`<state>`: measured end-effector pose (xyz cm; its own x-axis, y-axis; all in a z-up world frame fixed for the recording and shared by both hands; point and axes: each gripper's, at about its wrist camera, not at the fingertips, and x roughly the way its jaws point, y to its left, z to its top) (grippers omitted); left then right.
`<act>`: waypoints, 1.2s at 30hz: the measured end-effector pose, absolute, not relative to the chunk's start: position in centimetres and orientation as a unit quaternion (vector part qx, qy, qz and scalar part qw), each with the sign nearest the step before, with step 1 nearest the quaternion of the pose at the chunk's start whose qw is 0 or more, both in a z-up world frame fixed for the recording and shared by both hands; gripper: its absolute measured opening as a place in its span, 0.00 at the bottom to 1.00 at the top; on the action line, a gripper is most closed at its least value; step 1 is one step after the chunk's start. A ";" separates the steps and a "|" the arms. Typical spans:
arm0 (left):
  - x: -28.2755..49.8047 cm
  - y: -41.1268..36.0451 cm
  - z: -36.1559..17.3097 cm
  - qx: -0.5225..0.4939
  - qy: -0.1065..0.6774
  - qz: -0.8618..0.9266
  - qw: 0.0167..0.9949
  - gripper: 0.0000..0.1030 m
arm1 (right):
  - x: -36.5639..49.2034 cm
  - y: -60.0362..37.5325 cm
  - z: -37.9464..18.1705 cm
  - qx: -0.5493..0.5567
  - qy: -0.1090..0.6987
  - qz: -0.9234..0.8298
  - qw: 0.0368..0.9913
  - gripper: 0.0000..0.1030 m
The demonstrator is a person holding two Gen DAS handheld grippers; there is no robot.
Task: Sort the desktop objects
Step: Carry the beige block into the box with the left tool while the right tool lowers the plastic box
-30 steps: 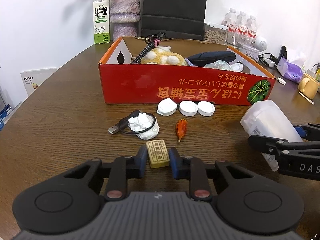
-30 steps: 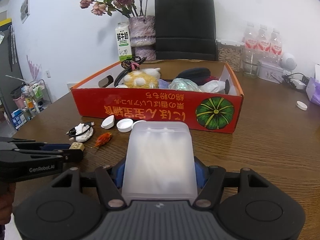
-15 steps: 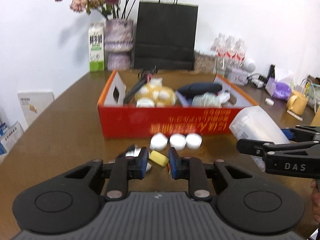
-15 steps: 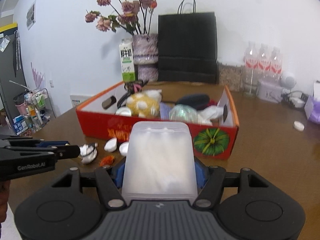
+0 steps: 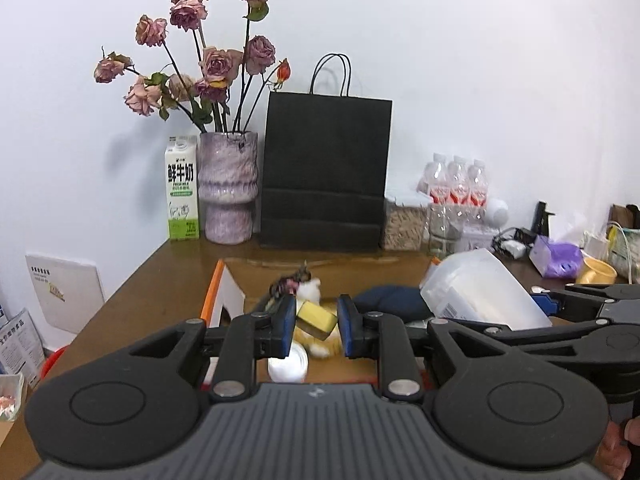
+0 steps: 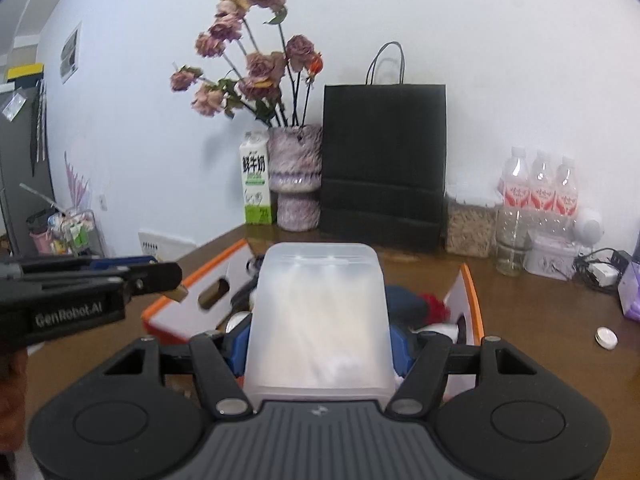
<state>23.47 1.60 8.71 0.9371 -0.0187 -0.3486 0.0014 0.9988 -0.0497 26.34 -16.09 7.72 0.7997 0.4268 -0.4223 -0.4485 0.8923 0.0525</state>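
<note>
Small yellow block [image 5: 317,319] clamped in left gripper [image 5: 316,330]. Plastic tub [image 6: 318,320] clamped in right gripper [image 6: 318,346]. Both held just above red box [image 6: 192,300]; box is seen below, slightly far.

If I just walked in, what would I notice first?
Probably the tall bunch of faded pink roses in a mottled purple vase at the back wall, beside a black paper bag. Up close, the left gripper pinches a small yellow block, and the right gripper clamps a cloudy white plastic container over the red cardboard box.
</note>
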 end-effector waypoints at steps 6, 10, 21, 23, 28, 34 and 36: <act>27.2 2.8 7.8 -0.040 0.181 -0.001 0.983 0.22 | 30.9 -14.2 7.6 -0.016 0.232 0.231 0.945 0.62; 29.2 4.1 6.3 -0.064 0.194 0.003 0.979 0.22 | 33.3 -12.9 6.0 -0.013 0.251 0.229 0.940 0.62; 32.2 4.7 2.1 -0.026 0.228 0.015 0.973 0.22 | 36.3 -11.5 1.6 -0.036 0.295 0.228 0.927 0.62; 32.2 4.6 1.7 -0.021 0.234 0.009 0.972 0.22 | 36.1 -11.2 1.3 -0.046 0.293 0.228 0.927 0.62; 32.5 4.4 1.0 -0.007 0.243 0.014 0.970 0.22 | 36.0 -10.9 0.7 -0.056 0.297 0.231 0.925 0.62; 32.3 4.4 1.2 0.000 0.239 0.013 0.971 0.30 | 35.8 -11.0 0.7 -0.054 0.295 0.233 0.925 0.67; 32.1 4.5 1.5 -0.001 0.231 0.021 0.973 0.41 | 35.7 -11.2 1.0 -0.050 0.293 0.227 0.927 0.71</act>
<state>32.12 4.51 1.47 0.8920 0.0404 -0.4503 -0.0414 0.9991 0.0075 35.68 -11.20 0.96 0.7252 0.3927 -0.5656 -0.4509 0.8917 0.0409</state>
